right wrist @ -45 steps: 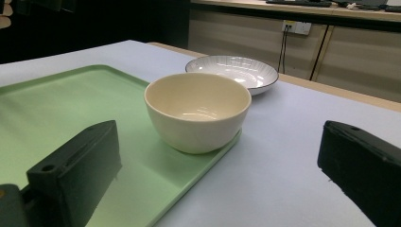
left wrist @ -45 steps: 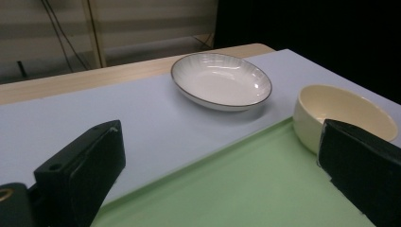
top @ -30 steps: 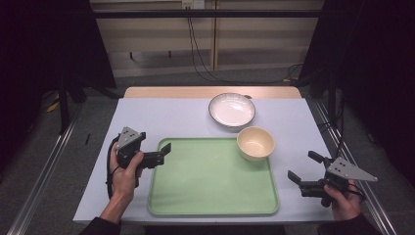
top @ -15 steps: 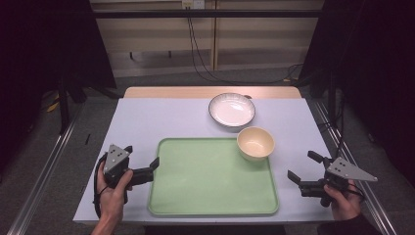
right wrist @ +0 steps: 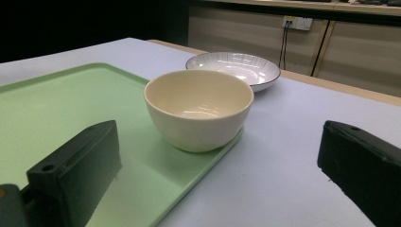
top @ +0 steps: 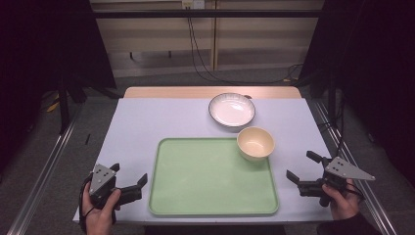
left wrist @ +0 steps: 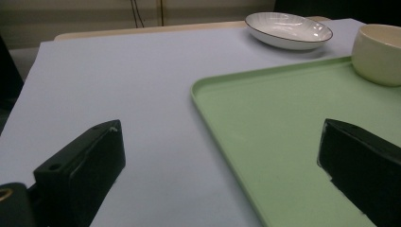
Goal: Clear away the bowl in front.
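Note:
A green tray [top: 210,181] lies on the near middle of the table. A cream bowl [top: 255,143] stands on its far right corner. A white dish with a dark rim [top: 231,109] rests on the table just beyond the tray. My left gripper [top: 129,174] is held low at the tray's near left side, open and empty. My right gripper [top: 299,165] is off the tray's right edge, open and empty, pointing toward the bowl. The left gripper view has the tray [left wrist: 283,142], bowl [left wrist: 378,54] and dish [left wrist: 288,29] ahead. In the right gripper view the bowl [right wrist: 198,109] is close, with the dish [right wrist: 234,68] behind it.
The table [top: 161,122] has a pale lilac cover, bare on its left half. Metal rails [top: 44,171] run along both sides of the table. Cables [top: 198,49] hang down a panelled wall behind it.
My left gripper has pulled back from the tray's left edge toward the table's near left corner and dropped lower. The right gripper, tray, bowl and dish have stayed put.

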Demonstrator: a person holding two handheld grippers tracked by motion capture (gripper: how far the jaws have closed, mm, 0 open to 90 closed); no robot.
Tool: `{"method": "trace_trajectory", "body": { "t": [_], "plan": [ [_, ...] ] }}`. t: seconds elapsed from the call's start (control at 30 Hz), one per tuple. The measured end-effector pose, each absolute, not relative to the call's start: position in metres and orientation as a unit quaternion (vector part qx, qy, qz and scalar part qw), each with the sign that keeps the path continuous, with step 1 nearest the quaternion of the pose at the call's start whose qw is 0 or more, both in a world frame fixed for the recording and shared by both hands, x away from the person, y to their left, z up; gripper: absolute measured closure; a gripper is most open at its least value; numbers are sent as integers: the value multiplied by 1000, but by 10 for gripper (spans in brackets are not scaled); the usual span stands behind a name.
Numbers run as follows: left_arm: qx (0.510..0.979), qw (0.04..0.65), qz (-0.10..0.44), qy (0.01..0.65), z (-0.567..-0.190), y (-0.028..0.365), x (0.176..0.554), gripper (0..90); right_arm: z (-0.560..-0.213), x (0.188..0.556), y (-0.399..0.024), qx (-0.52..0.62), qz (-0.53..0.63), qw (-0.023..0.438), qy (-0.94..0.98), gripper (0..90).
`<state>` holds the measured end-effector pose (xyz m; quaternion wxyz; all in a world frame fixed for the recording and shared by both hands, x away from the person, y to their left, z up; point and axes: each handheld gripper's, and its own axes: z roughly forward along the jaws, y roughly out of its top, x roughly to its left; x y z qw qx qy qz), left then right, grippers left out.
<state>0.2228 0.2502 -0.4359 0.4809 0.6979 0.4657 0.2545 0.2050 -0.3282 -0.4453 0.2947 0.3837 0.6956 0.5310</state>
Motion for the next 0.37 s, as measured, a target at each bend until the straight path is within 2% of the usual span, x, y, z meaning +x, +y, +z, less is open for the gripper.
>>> {"method": "trace_trajectory", "body": {
  "t": [0.37],
  "plan": [
    [701, 485, 243, 463, -437, 248, 230, 19, -449, 208, -328, 389, 519, 294, 702, 0]
  ]
}}
